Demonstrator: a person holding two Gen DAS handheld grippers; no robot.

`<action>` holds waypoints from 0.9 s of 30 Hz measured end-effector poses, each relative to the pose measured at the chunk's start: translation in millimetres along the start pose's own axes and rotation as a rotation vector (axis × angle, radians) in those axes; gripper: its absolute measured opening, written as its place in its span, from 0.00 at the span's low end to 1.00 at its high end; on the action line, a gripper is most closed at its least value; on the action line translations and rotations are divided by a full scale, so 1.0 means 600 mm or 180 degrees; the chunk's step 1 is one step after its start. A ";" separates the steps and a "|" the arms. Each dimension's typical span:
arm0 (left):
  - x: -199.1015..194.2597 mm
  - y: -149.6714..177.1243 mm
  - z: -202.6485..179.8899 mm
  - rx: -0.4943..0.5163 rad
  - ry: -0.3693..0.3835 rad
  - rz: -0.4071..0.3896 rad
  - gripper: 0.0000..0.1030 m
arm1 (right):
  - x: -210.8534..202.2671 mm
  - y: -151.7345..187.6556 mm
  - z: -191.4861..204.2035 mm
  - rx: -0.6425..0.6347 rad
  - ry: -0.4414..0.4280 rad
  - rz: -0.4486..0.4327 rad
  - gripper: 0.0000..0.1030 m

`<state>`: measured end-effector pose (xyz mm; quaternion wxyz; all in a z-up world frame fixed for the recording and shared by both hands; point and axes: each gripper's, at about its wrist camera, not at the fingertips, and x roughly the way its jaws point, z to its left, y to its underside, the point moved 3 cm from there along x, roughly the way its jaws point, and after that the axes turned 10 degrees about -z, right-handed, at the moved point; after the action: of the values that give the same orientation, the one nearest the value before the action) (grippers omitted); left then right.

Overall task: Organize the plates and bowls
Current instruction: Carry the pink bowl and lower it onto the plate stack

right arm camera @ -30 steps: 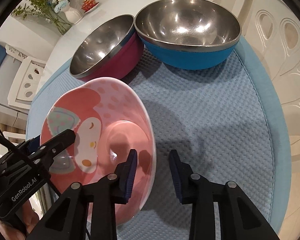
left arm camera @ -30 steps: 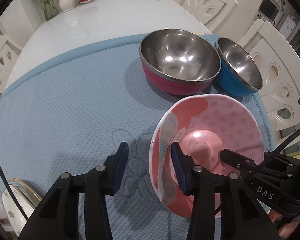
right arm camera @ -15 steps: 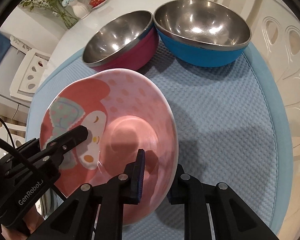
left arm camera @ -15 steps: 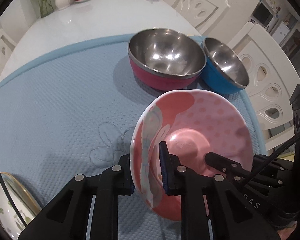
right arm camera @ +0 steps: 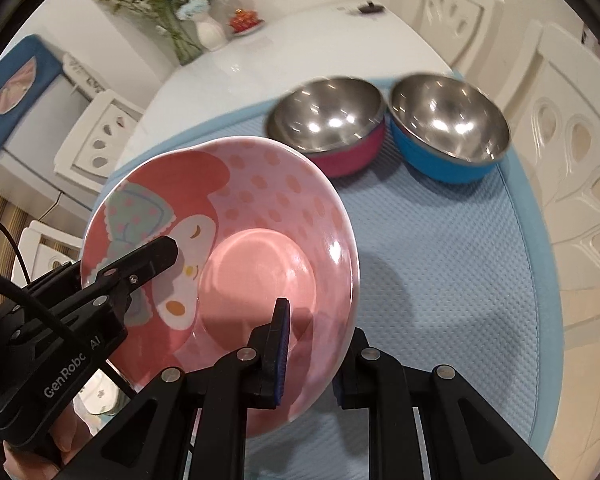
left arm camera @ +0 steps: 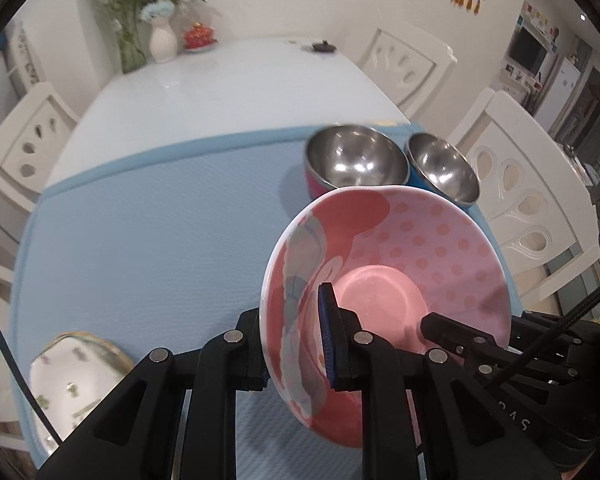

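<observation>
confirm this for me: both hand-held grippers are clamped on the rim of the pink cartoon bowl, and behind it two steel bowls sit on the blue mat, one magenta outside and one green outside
Nearly. The second steel bowl is blue outside, not green; the right wrist view shows the blue steel bowl beside the magenta steel bowl on the blue mat. The left hand-held gripper and right hand-held gripper do both clamp the pink cartoon bowl by its rim.

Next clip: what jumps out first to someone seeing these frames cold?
The pink cartoon bowl, tilted in the foreground, clamped at opposite rims by the left gripper and right gripper. Behind it on the blue mat sit a magenta steel bowl and blue steel bowl, side by side.
</observation>
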<state>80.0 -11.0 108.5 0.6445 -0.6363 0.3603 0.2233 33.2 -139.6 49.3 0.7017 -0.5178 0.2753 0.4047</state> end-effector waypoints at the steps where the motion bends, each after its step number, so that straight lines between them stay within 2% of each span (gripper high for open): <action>1: -0.008 0.001 0.006 -0.0017 -0.0009 -0.0022 0.16 | -0.006 0.001 0.012 -0.0019 -0.0004 -0.0027 0.16; 6: -0.070 0.013 0.071 -0.0098 -0.0089 -0.0140 0.16 | -0.031 0.010 0.085 -0.0089 -0.0106 -0.0101 0.16; 8: -0.096 0.020 0.104 -0.0147 -0.0140 -0.0185 0.16 | -0.033 0.015 0.134 -0.0134 -0.0178 -0.0112 0.16; 15: -0.155 0.064 0.233 -0.0382 -0.0270 -0.0210 0.16 | -0.004 0.054 0.281 -0.0331 -0.0374 -0.0017 0.16; 21: -0.158 0.128 0.318 -0.0588 -0.0247 -0.0083 0.16 | 0.043 0.119 0.371 -0.0463 -0.0392 0.0249 0.16; 27: -0.136 0.183 0.355 -0.0695 -0.0089 0.0116 0.16 | 0.080 0.164 0.407 -0.0460 -0.0278 0.0491 0.16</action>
<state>-15.7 221.7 82.4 0.5721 -0.6929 0.3363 0.2818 -33.9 119.0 37.2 0.6406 -0.5261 0.2537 0.4984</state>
